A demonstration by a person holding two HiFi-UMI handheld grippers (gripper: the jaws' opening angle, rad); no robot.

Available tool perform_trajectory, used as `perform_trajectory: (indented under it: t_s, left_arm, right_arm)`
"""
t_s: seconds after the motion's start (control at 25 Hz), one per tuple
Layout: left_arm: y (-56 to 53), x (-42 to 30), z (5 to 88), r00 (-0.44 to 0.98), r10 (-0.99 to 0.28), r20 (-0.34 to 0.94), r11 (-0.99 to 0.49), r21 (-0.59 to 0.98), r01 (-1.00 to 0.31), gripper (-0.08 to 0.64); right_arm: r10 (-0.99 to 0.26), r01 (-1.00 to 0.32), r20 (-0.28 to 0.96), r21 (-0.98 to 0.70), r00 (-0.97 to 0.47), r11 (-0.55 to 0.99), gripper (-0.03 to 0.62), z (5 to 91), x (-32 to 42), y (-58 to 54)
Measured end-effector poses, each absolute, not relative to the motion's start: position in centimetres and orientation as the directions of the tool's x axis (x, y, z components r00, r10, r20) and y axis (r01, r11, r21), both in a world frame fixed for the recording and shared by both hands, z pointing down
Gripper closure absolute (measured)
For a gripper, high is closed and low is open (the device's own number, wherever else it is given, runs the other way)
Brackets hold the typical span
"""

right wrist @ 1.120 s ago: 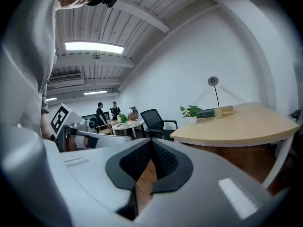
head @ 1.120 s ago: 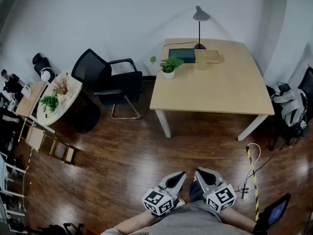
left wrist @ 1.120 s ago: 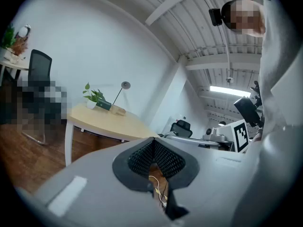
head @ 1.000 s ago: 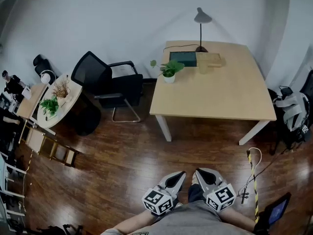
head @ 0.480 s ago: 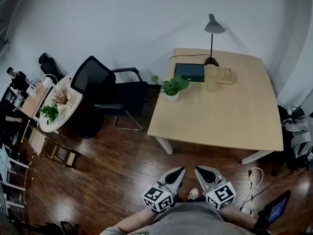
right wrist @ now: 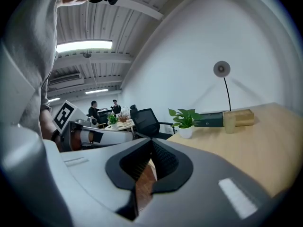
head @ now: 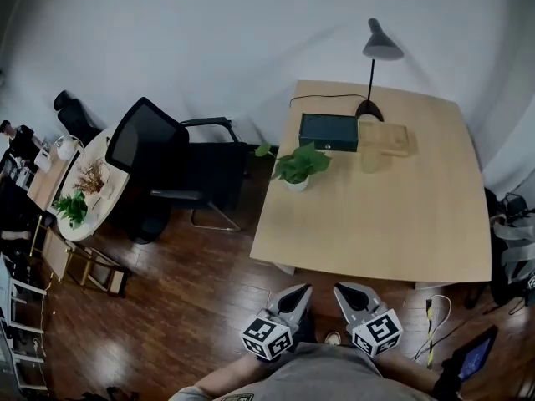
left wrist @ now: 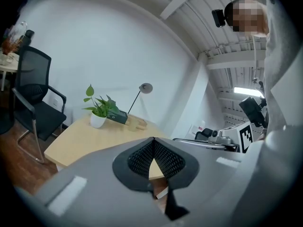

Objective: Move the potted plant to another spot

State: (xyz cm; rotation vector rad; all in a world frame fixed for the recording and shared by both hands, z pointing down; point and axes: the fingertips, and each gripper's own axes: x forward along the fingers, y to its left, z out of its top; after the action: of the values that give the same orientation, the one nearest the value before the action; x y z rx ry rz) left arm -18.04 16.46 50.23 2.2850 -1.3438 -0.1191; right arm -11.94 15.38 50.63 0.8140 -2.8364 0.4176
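Now the wooden table [head: 393, 232] and potted plant [head: 299, 167] sit nearer than before; the left gripper [head: 301, 291] and right gripper [head: 341, 291] stay pressed together, empty.

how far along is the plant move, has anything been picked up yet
Done: nothing yet; the potted plant stands on the table near its left edge, beside the dark box. In hand: nothing; the left gripper and right gripper are shut and empty, just short of the table's near edge. Left: reach the pot, grip it, carry it, set it elsewhere.
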Motion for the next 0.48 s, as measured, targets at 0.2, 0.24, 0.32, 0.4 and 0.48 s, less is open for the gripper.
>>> perform_trajectory:
  t_s: [0.2, 0.24, 0.32, 0.4, 0.48]
  left_arm:
    - [9.4, -22.2, 49.1, 0.555, -0.817, 0.157, -0.449, 0.431, -0.783, 0.56]
    - [8.2, -23.0, 48.8, 0.562, -0.813, 0.153, -0.458, 0.429, -0.779, 0.56]
    - [5.9, -24.3, 48.5, 0.575, -0.805, 0.147, -0.474, 0.423, -0.772, 0.56]
    - [3.8, -25.7, 48.6, 0.581, -0.801, 0.147, -0.482, 0.418, -0.77, 0.56]
    - [2.0, -27.1, 48.9, 0.579, -0.801, 0.153, -0.477, 0.421, -0.772, 0.56]
  right_arm:
    - [-0.543, -0.585, 0.229, -0.2, -0.808, 0.786, 0.586, 49.3, -15.5, 8.9]
    - [-0.553, -0.594, 0.229, -0.193, -0.801, 0.781, 0.586, 49.1, -16.1, 7.7]
    - [-0.574, -0.614, 0.23, -0.183, -0.786, 0.767, 0.586, 48.7, -17.1, 5.3]
    - [-0.592, -0.632, 0.23, -0.177, -0.772, 0.755, 0.587, 48.7, -18.2, 3.1]
    - [-0.601, -0.641, 0.232, -0.173, -0.764, 0.748, 0.586, 48.9, -19.2, 1.3]
